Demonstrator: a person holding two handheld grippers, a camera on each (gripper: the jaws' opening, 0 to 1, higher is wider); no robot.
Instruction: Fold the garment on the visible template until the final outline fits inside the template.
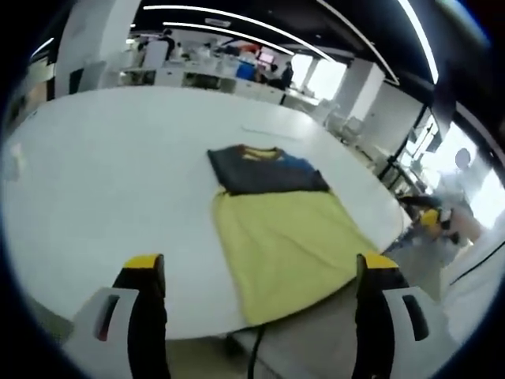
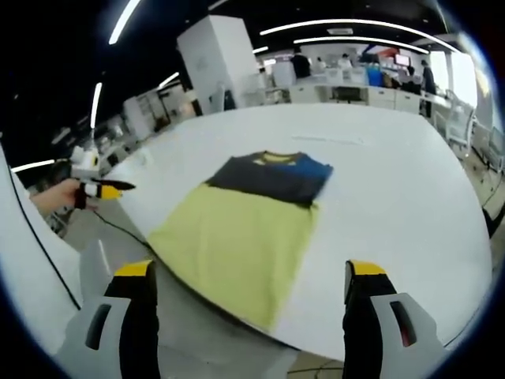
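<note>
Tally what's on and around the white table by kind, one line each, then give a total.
Folded garment: 1
White table: 1
Hand-held gripper: 2, left hand-held gripper, right hand-held gripper
Total: 4

You see the garment point(image 1: 272, 213) point(image 2: 252, 217) flat on the table point(image 1: 102, 181) point(image 2: 394, 205): dark folded top, yellow-green lower part reaching the table's near edge.

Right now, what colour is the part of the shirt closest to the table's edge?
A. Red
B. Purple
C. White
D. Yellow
D: the garment on the white table has a yellow lower part reaching toward the near edge, with a dark top part farther away.
</note>
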